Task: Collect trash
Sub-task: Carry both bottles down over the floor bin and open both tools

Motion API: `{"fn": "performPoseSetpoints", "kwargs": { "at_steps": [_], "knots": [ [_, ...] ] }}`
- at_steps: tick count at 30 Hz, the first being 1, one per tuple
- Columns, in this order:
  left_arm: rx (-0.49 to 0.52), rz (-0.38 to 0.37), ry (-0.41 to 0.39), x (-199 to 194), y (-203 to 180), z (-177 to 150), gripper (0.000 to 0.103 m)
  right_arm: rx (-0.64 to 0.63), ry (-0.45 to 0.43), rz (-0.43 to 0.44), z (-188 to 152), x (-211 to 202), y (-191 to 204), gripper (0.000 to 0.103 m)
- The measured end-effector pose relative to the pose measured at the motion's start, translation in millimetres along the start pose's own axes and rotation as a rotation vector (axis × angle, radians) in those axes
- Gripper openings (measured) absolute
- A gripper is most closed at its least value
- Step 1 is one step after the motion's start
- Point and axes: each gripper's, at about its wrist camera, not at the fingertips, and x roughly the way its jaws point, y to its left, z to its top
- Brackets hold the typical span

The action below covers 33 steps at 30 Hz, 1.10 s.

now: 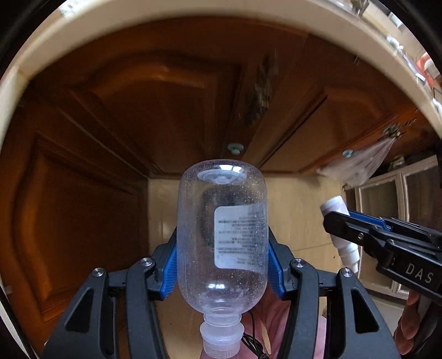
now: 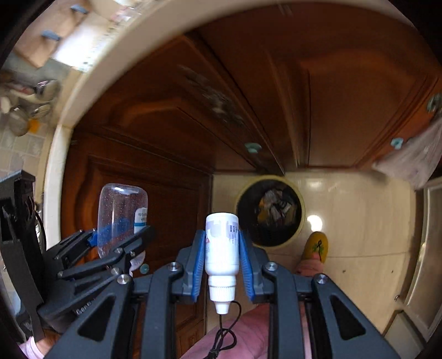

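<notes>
My left gripper (image 1: 222, 248) is shut on a clear empty plastic bottle (image 1: 221, 234), held neck toward the camera, its white label facing right. My right gripper (image 2: 221, 245) is shut on a small white bottle (image 2: 221, 248) with a ribbed cap and nozzle pointing back at the camera. Each gripper shows in the other's view: the right gripper (image 1: 335, 218) with the small white bottle (image 1: 335, 205) at the right of the left wrist view, the left gripper (image 2: 118, 234) with the clear bottle (image 2: 121, 210) at the left of the right wrist view. A round trash bin (image 2: 270, 211) with a cream rim, partly filled with scraps, stands on the floor below, just right of the white bottle.
Brown wooden cabinet doors (image 1: 138, 110) with small teal knobs (image 2: 252, 147) rise behind the bin, under a cream counter edge (image 1: 248, 11). A clear plastic bag (image 1: 359, 163) hangs from a cabinet at the right. A person's yellow slipper (image 2: 316, 245) and pink trouser leg are on the cream tile floor (image 2: 353, 221).
</notes>
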Motion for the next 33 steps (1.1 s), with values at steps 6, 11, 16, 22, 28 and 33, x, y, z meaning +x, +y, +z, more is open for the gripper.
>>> {"fn": "performPoseSetpoints", "kwargs": {
  "at_steps": [6,11,16,22,28,33],
  "knots": [
    [0.019,-0.007,0.066,68.6,-6.0,1.9,0.052,0.12,0.069,0.02,0.8,65.9,-42.5,0.025],
    [-0.011,-0.019,0.109,115.2,3.1,1.9,0.053,0.175,0.128,-0.002,4.4,111.3,-68.8,0.025],
    [-0.022,-0.015,0.144,143.3,12.3,3.7,0.058,0.182,0.162,-0.014,10.4,140.5,-80.0,0.025],
    [-0.007,0.026,0.171,155.8,19.0,-5.3,0.079,0.207,0.204,-0.018,19.6,159.6,-85.6,0.034],
    [-0.043,0.037,0.182,153.1,30.9,-15.6,0.079,0.183,0.202,-0.038,20.2,153.7,-82.4,0.036],
    [-0.064,0.037,0.154,127.7,40.3,-17.3,0.079,0.118,0.172,-0.057,17.7,133.4,-66.6,0.036]
  ]
}}
